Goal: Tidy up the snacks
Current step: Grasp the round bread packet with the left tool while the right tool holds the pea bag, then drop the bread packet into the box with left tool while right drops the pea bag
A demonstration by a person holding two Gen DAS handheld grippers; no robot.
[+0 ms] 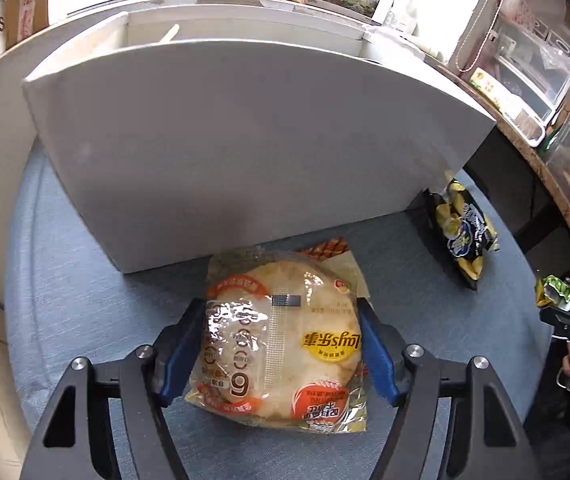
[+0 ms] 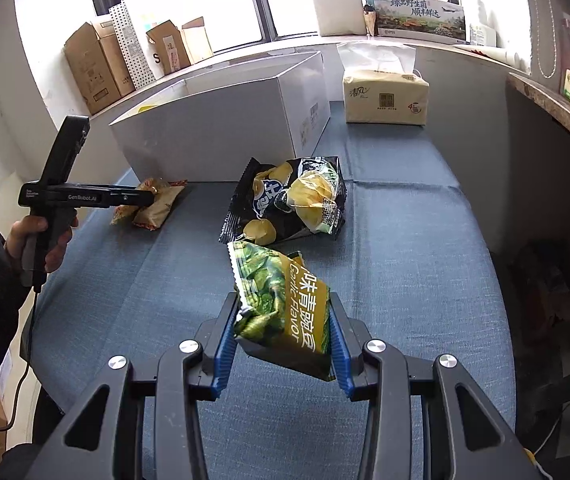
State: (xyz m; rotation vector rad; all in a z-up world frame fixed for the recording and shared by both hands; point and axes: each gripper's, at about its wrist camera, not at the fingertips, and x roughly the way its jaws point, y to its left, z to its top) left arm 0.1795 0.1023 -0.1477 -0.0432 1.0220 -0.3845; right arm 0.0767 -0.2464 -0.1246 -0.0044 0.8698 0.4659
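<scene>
My left gripper (image 1: 281, 312) is shut on a clear Lay's snack pack (image 1: 281, 340) with orange labels, held just above the blue tablecloth in front of the white box (image 1: 245, 140). From the right wrist view the same pack (image 2: 157, 204) hangs in the left gripper (image 2: 141, 198) beside the box (image 2: 221, 128). My right gripper (image 2: 283, 308) is shut on a green garlic-flavor pea bag (image 2: 285, 308), lifted off the table; it also shows in the left wrist view (image 1: 557, 294). A black chip bag (image 2: 293, 200) lies on the cloth between them, also seen in the left wrist view (image 1: 463, 228).
A tissue pack (image 2: 385, 98) stands at the far end of the table (image 2: 425, 260). Cardboard boxes (image 2: 101, 68) and a printed carton (image 2: 421, 16) line the windowsill. A counter (image 2: 557, 120) with clear bins (image 1: 525, 68) runs along the right side.
</scene>
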